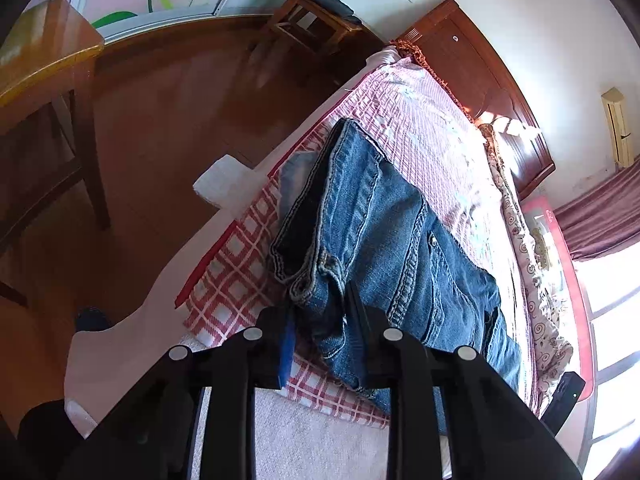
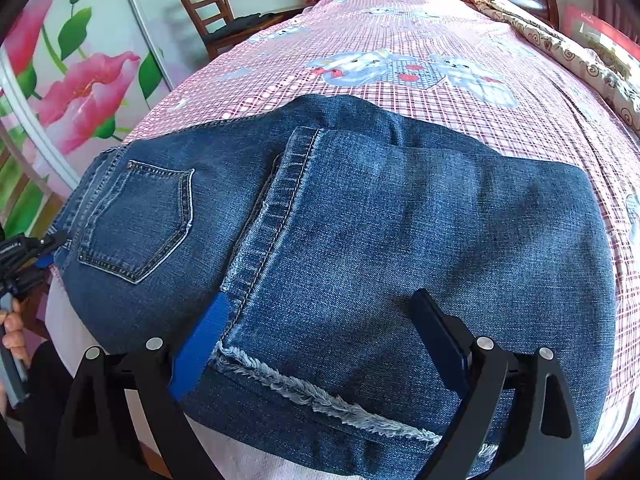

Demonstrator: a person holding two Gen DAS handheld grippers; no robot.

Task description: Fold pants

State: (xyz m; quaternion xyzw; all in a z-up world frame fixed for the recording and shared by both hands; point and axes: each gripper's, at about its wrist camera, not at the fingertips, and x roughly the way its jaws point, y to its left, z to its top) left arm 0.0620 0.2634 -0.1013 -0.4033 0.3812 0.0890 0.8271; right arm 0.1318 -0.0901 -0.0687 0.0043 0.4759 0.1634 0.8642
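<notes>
right wrist view shows the jeans (image 2: 340, 240) on the bed (image 2: 400, 40), legs folded up once; right tool (image 2: 320, 340) spread, left tool (image 1: 320, 312) pinching the waistband; another fold remains.

Jeans (image 2: 360, 220): mid-blue washed denim, pale stitching, whitish frayed hem at lower centre of the right wrist view.
Bedsheet (image 2: 420, 32): pink and white check with red lines, printed white bears and red hearts at upper centre.
Quilt (image 2: 560, 44): cream with brown swirls, upper right.
Wardrobe door (image 2: 80, 80): pink flowers, green leaves, left edge.
Right gripper (image 2: 320, 344): black, blue pads.
Headboard (image 1: 480, 80): reddish brown wood, upper right.
</notes>
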